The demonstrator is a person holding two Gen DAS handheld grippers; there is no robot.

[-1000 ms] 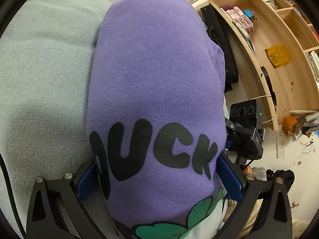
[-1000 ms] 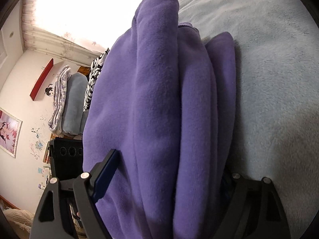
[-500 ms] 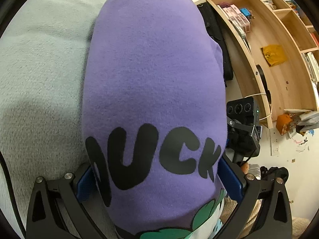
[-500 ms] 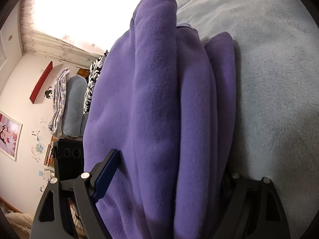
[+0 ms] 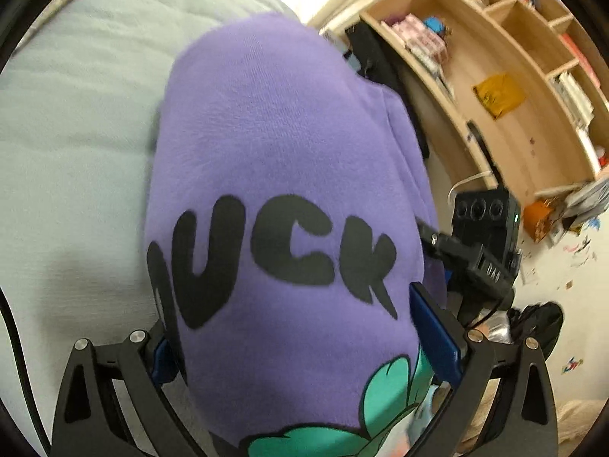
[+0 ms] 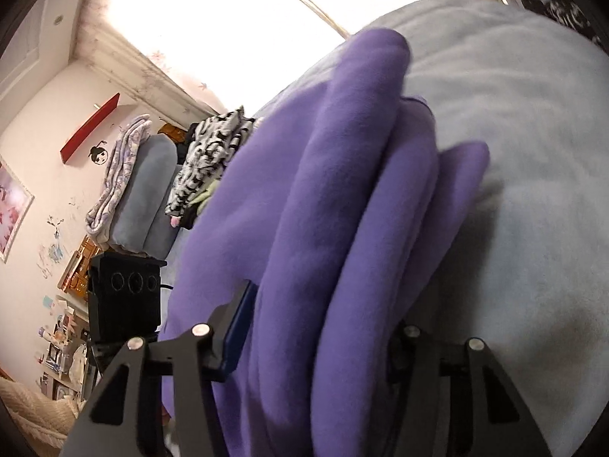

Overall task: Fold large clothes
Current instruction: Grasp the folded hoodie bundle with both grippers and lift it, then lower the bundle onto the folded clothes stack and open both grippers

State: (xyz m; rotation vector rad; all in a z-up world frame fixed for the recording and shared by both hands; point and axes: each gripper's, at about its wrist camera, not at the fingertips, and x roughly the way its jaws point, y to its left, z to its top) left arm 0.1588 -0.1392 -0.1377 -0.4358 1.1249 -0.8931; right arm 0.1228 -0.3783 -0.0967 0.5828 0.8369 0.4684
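Fingers of both grippers (image 5: 297, 342) (image 6: 316, 342), angled downward, clamp the folded purple sweatshirt (image 5: 281, 175) (right just tightened).

- In the left wrist view the folded sweatshirt (image 5: 281, 198) fills the centre, lying between the two fingers of the left tool (image 5: 300, 346).
- The bed (image 5: 72, 122) spreads from 8 to 12 o'clock behind and beside it.
- The shelf unit (image 5: 525, 87) stands at 1 to 3 o'clock, beyond the bed's edge.
- The right tool (image 5: 475, 243) sits at 3 o'clock, against the sweatshirt's side.
- In the right wrist view a stack of folded clothes (image 6: 167, 175) lies at 9 o'clock of the sweatshirt.
- There the bed lies at 1 to 4 o'clock.
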